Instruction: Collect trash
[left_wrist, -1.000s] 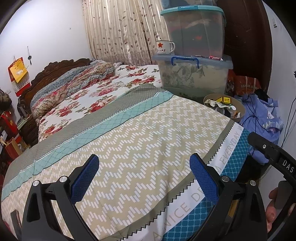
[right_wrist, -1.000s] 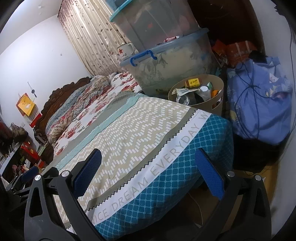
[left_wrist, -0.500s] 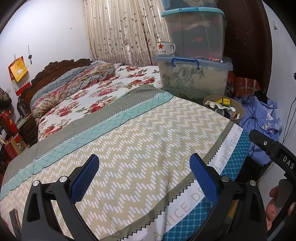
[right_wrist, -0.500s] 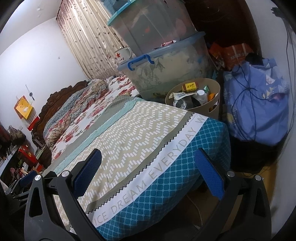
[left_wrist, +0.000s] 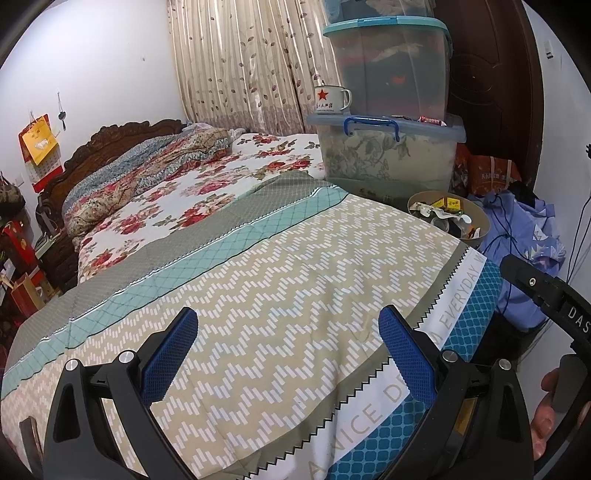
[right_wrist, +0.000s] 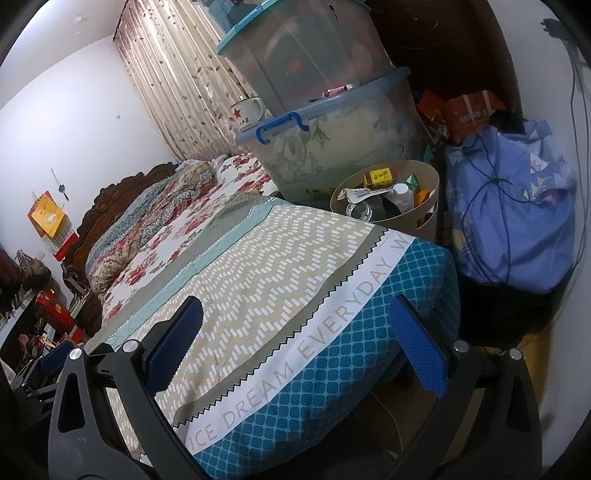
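A tan round waste bin stands on the floor past the bed's far corner, holding a yellow box, a white bottle, a clear jar and crumpled wrappers; in the left wrist view the bin shows beyond the bedspread. My left gripper hangs open over the zigzag bedspread, nothing between its blue pads. My right gripper is open above the bed's blue-patterned corner, empty too. The right gripper's black body and a hand on it show at the right edge of the left wrist view.
Two stacked clear storage tubs with a star-marked enamel mug rise behind the bin. A blue cloth bundle with cords lies right of it, before a dark wooden door. Floral bedding and a carved headboard lie far left.
Both grippers have drifted slightly back and up; the bin and tubs sit a little lower and farther in the views. Both stay open and empty.
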